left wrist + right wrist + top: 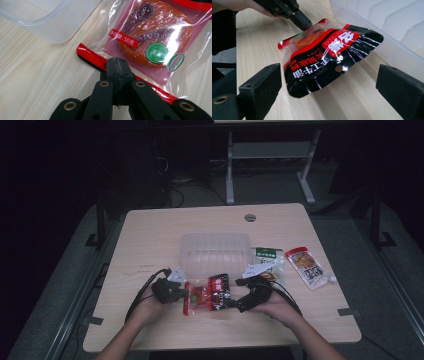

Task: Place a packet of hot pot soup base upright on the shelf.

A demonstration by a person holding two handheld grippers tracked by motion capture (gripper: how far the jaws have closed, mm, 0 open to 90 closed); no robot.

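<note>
A sauce packet [207, 296] with a red rim, a black printed end and a clear window on an orange block lies in front of the clear plastic container [215, 251]. My left gripper [185, 294] is shut on the packet's red sealed edge [93, 60], its jaws pressed together [117, 67]. My right gripper [235, 303] is at the packet's black end [324, 62], open, with its jaws wide apart on either side [329, 82]. The right gripper view has the left gripper [299, 17] pinching the far end. The black end curls slightly off the table.
The container's corner [50, 22] and ribbed wall [387, 27] sit just behind the packet. A green and white packet [269, 260] and an orange packet [310, 266] lie to the container's right. Bare wooden table [150, 235] lies to the left.
</note>
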